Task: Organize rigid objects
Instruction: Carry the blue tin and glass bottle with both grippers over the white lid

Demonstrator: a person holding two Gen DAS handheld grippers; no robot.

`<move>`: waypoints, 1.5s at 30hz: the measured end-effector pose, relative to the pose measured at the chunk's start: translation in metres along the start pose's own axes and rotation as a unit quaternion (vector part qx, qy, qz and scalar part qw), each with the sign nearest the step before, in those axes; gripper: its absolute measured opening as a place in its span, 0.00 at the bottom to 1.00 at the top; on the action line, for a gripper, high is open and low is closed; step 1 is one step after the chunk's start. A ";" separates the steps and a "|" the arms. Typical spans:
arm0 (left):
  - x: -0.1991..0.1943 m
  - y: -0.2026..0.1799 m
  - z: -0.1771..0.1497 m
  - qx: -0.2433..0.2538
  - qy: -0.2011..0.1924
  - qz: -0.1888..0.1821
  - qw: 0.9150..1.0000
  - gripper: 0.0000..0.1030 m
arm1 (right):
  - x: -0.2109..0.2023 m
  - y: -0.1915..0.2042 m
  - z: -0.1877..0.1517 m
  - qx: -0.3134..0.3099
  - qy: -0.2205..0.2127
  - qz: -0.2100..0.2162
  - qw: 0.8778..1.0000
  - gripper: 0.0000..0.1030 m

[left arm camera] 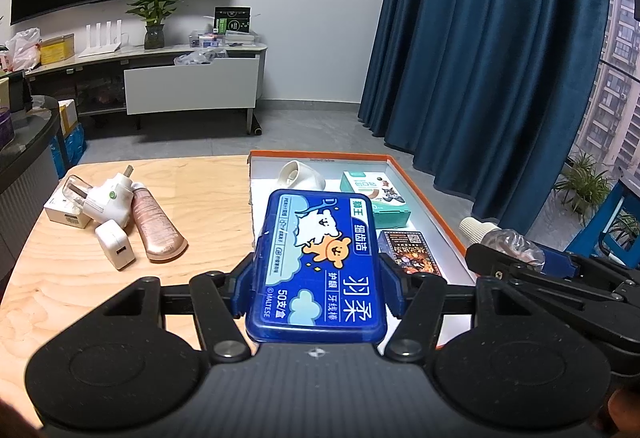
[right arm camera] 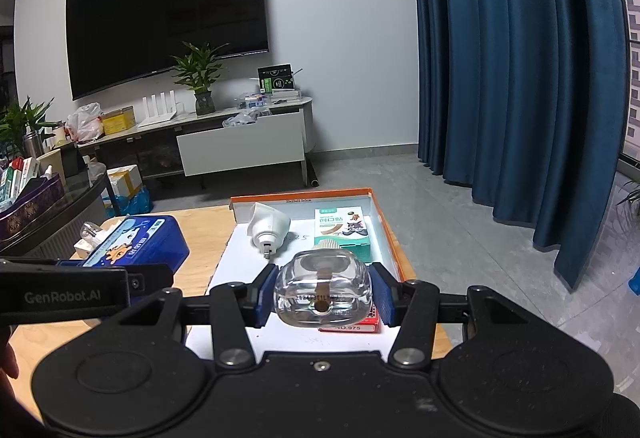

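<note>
My left gripper (left arm camera: 318, 278) is shut on a blue floss-pick box (left arm camera: 320, 238) with a cartoon label, held above the near left edge of an orange-rimmed white tray (left arm camera: 424, 198). My right gripper (right arm camera: 322, 292) is shut on a clear glass refill bottle (right arm camera: 324, 278) with a ribbed cap, over the tray (right arm camera: 394, 250). In the tray lie a white plug-in device (right arm camera: 268, 228), a green plaster box (right arm camera: 342, 232) and a dark card box (left arm camera: 412, 254). The bottle (left arm camera: 508, 242) and the blue box (right arm camera: 136, 242) each show in the other wrist view.
On the wooden table (left arm camera: 208, 198) left of the tray lie a white plug adapter (left arm camera: 110, 204), a white USB charger (left arm camera: 116, 244), a pink tube (left arm camera: 158, 228), a small white box (left arm camera: 66, 214) and a clear bottle (left arm camera: 74, 190). A TV cabinet and blue curtains stand beyond.
</note>
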State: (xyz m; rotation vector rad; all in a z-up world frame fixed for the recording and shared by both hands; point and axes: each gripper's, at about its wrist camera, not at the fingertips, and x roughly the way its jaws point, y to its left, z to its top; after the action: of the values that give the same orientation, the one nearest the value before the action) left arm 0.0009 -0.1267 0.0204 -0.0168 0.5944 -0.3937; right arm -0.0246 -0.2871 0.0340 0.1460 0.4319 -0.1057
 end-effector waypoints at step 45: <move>0.002 0.005 0.003 -0.009 -0.005 0.004 1.000 0.60 | -0.003 -0.003 0.003 -0.008 -0.004 0.002 1.000 0.58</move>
State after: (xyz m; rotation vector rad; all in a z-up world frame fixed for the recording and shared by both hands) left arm 0.0059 -0.1236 0.0211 -0.0336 0.5888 -0.3809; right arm -0.0268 -0.2898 0.0374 0.1310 0.4236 -0.0994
